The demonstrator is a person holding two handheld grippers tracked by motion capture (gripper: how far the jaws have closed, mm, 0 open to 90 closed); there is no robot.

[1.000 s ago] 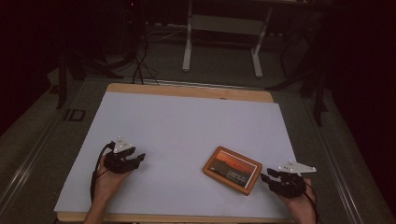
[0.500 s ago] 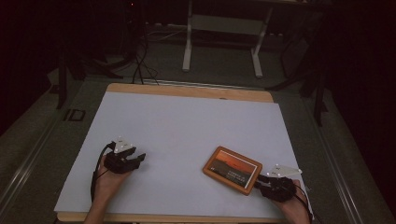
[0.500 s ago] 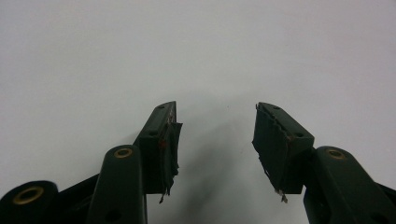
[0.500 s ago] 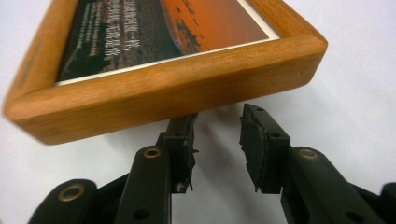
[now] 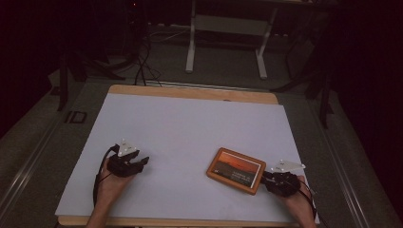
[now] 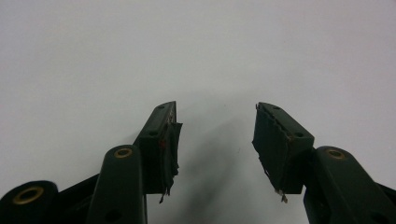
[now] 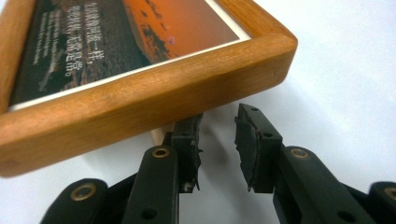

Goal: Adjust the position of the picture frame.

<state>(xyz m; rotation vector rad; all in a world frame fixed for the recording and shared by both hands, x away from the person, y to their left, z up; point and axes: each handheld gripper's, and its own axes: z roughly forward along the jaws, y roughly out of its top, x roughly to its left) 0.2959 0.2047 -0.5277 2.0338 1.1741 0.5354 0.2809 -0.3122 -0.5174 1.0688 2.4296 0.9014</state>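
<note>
Right tool (image 7: 219, 123): my jaws stood a little apart, pinching nothing, their tips just under the near edge of the picture frame (image 7: 140, 100); in the high view this tool (image 5: 281, 181) sat at the frame's right corner.
Picture frame (image 5: 236, 170): it lay on the white counter (image 5: 190, 133), near the front right, turned askew to the counter's edge.
Frame, hidden parts: my right gripper view cut off its far and left sides; the small pale piece under its edge, behind my left jaw, was too covered to make out.
Print in the frame: an orange scene with a dark band of lettering, too small for me to read.
Left tool (image 6: 216, 133): jaws spread wide over bare white surface, holding nothing; the pad tape looked frayed at the edges.
Left tool, high view (image 5: 127, 161): it rested on the counter at front left, well apart from the frame.
Room beyond the counter: too dark to tell much.
</note>
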